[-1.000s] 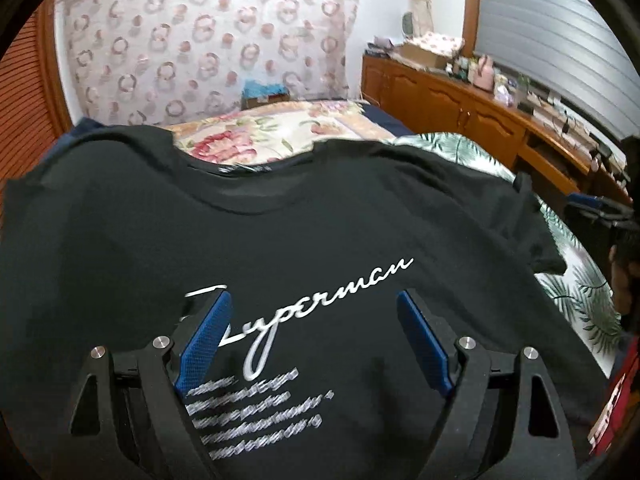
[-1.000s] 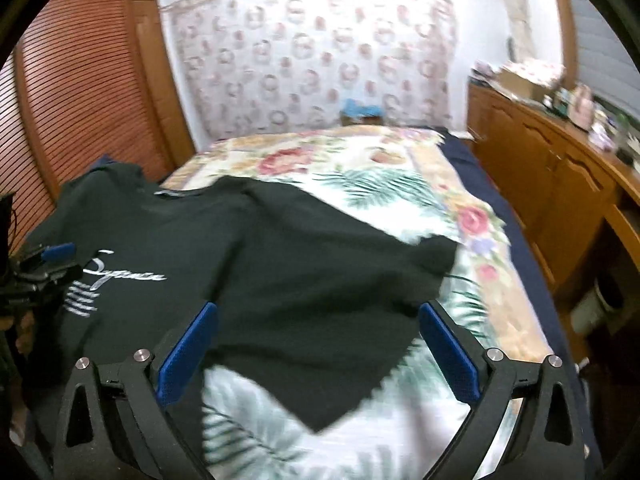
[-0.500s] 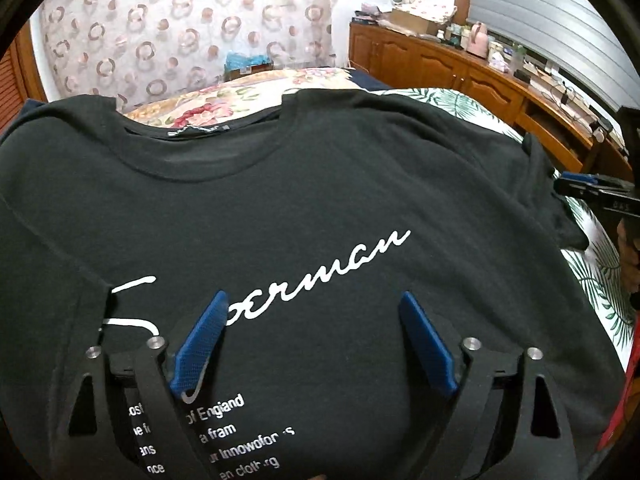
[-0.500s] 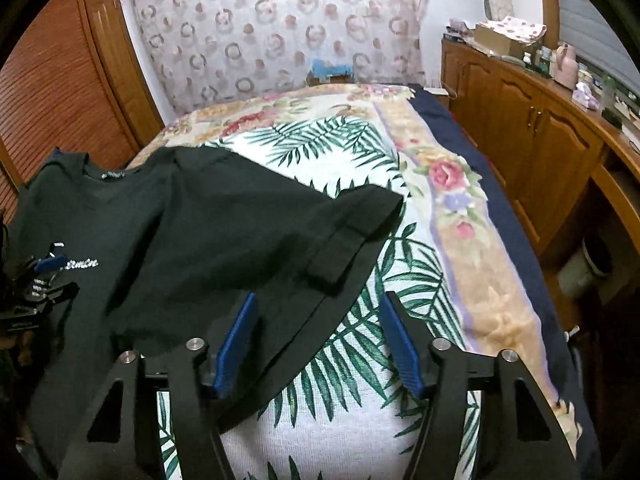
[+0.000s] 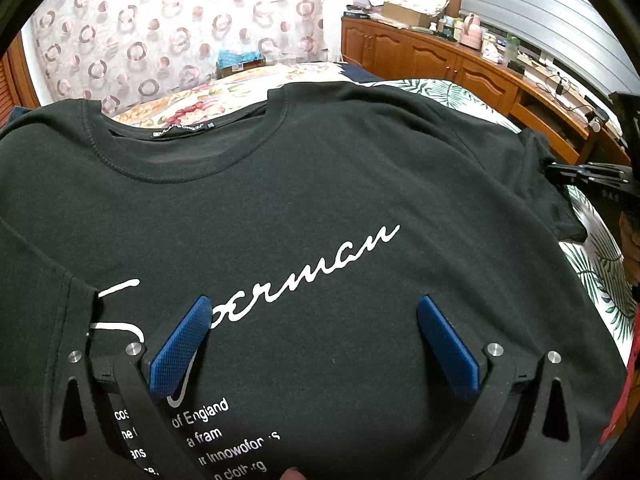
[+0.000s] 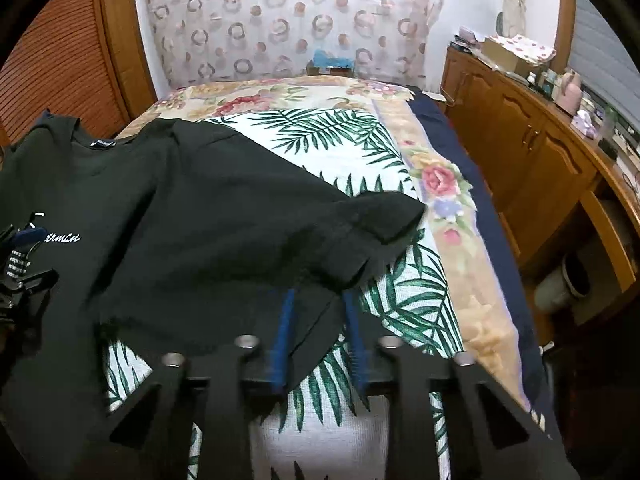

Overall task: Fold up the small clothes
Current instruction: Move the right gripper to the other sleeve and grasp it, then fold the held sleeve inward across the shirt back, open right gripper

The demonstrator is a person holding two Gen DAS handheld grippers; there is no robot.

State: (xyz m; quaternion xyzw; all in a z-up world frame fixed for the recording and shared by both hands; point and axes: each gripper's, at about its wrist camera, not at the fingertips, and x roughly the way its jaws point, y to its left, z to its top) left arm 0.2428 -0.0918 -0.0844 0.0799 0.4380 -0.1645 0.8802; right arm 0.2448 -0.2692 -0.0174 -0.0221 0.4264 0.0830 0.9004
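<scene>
Bunched and lifted since a moment ago, the black T-shirt's point(image 6: 192, 216) right side edge now sits pinched in the right gripper point(image 6: 320, 320), whose blue pads have snapped shut on it near the bed's point(image 6: 404, 308) right edge. Fold ready to begin. Over the printed chest, the left gripper point(image 5: 314, 344) is opening wide, holding nothing.

Home bedroom. Bed point(image 6: 404, 168) w/ floral + palm-leaf bedspread, ring-pattern curtain point(image 6: 288, 20) behind it, wooden cabinets point(image 6: 532, 152) along the wall w/ cluttered top, louvred wooden door point(image 6: 60, 64), window blinds point(image 5: 532, 12).
</scene>
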